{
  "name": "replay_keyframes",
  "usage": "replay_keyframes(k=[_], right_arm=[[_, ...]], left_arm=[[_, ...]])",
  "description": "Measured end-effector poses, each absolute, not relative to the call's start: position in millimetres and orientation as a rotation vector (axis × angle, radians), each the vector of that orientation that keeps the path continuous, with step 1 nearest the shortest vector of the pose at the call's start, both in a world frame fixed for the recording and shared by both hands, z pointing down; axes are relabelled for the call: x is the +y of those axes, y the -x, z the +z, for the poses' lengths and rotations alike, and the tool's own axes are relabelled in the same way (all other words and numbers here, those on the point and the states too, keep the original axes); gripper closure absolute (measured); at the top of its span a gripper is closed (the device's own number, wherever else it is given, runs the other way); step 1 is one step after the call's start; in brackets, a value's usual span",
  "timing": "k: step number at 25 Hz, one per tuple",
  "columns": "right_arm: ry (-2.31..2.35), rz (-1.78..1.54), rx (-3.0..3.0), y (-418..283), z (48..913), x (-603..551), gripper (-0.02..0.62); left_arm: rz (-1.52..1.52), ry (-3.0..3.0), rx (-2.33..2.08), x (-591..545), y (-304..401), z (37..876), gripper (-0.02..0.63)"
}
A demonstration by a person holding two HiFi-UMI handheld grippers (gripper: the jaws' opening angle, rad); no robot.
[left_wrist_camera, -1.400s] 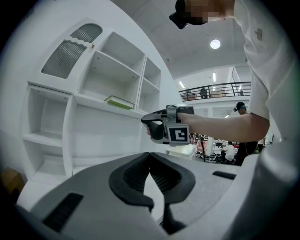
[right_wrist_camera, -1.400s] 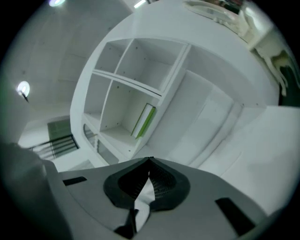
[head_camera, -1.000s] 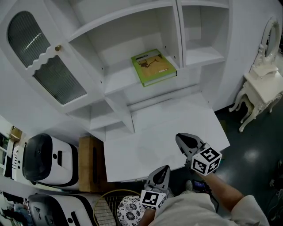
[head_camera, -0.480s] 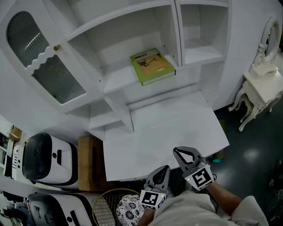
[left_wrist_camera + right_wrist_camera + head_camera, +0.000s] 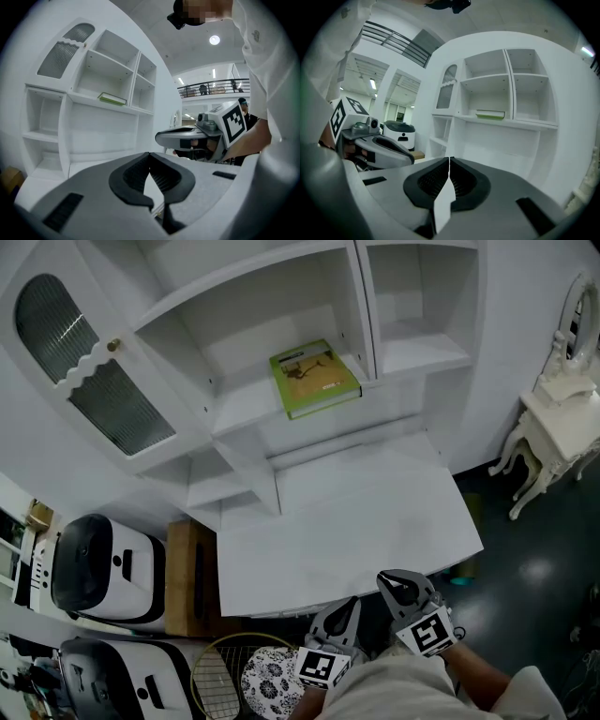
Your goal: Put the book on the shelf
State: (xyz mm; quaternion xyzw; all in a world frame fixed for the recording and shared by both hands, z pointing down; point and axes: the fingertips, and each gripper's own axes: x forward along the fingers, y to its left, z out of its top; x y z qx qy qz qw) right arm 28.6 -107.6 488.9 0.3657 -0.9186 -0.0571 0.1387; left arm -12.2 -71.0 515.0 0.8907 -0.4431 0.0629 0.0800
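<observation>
**Book on shelf; small risk only**

White shelf unit above bare desk; green book flat on the middle shelf, near its front lip; left gripper and right gripper pressed together, empty, low by desk edge; a careless reach could knock the book off.

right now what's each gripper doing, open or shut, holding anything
Left gripper: shut, jaws together, nothing between them.
Right gripper: shut, jaws together, nothing between them.
</observation>
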Motion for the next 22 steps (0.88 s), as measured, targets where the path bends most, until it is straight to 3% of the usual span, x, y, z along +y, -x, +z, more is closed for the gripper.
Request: replay_keyframes(k=[11, 22], right_arm=[[-0.967, -0.137, -2.629, -44.6, 527.5, -48.5, 0.577], [-1.006, -0.158, -2.626, -17.5, 506.1, 20.0, 0.575]], left_arm=[[0.188, -2.636, -1.335, -28.0, -17.8, 532.6, 0.603], [0.135, -2.735, -1.373, 27.8, 13.8, 508.1, 0.603]])
